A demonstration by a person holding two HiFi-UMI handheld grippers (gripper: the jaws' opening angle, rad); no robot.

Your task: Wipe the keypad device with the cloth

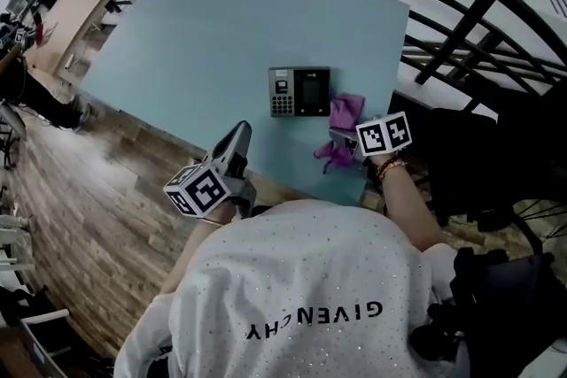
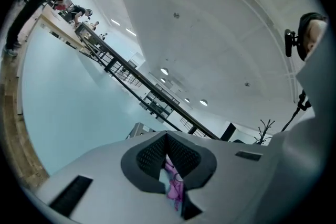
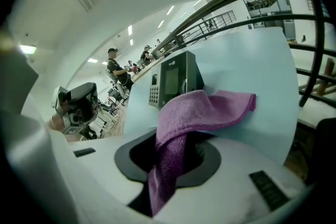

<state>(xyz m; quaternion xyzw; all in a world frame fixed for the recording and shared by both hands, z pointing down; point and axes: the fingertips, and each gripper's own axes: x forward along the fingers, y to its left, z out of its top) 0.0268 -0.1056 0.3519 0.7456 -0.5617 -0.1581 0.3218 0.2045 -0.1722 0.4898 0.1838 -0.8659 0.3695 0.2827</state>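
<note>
Keypad device [image 1: 299,91] is laid flat on the table [image 1: 204,22], just ahead and left of the right gripper [image 1: 341,137], whose jaws are clamped on the purple cloth [image 1: 346,111]. Its long axis is set crosswise, screen end nearest that gripper. The left gripper [image 1: 237,142], jaws drawn together on nothing, is held farther back.
</note>
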